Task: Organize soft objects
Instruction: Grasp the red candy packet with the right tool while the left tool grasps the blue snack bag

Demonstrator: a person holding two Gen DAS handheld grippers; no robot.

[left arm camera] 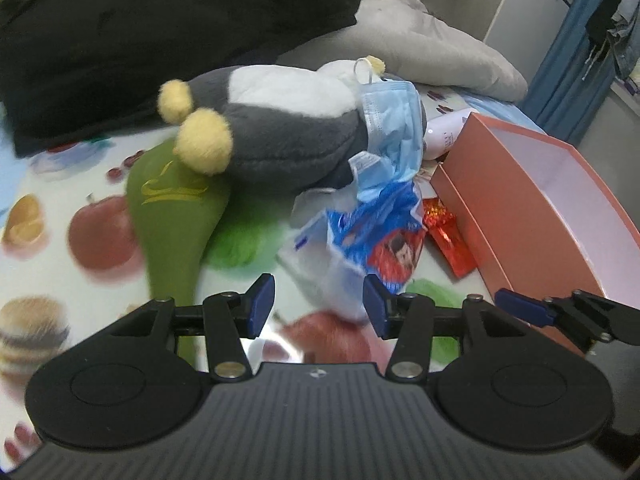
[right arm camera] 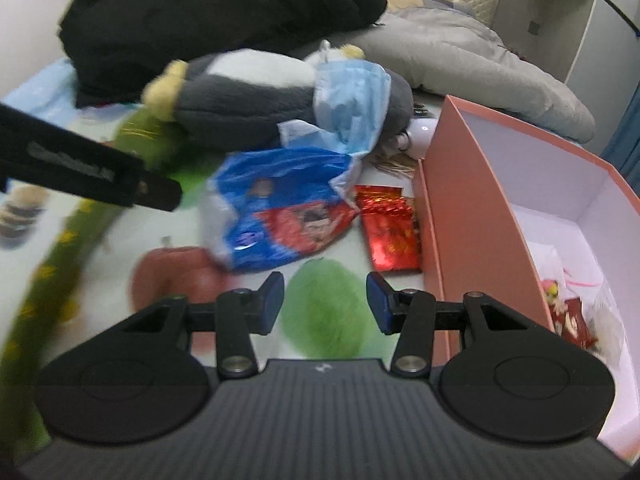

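A grey-and-white penguin plush [left arm camera: 280, 132] [right arm camera: 248, 96] with yellow feet lies on the fruit-print bed sheet [left arm camera: 48, 184]. A crumpled blue face mask [left arm camera: 392, 120] [right arm camera: 352, 96] rests against it. In front lies a blue-and-red plastic bag [left arm camera: 372, 232] [right arm camera: 280, 208], and a green fabric piece [left arm camera: 172, 216] [right arm camera: 60, 260] lies to its left. My left gripper [left arm camera: 318, 306] is open, with the bag's white corner just inside its right pad. My right gripper [right arm camera: 326, 300] is open over a green print, nothing between its pads.
An open pink box [left arm camera: 500, 216] [right arm camera: 440, 200] stands at the right with small items inside. Red foil packets [right arm camera: 390, 232] lie beside it, and a white bottle [left arm camera: 444, 132] behind. A black garment [left arm camera: 160, 32] and a grey pillow [left arm camera: 420, 40] fill the back.
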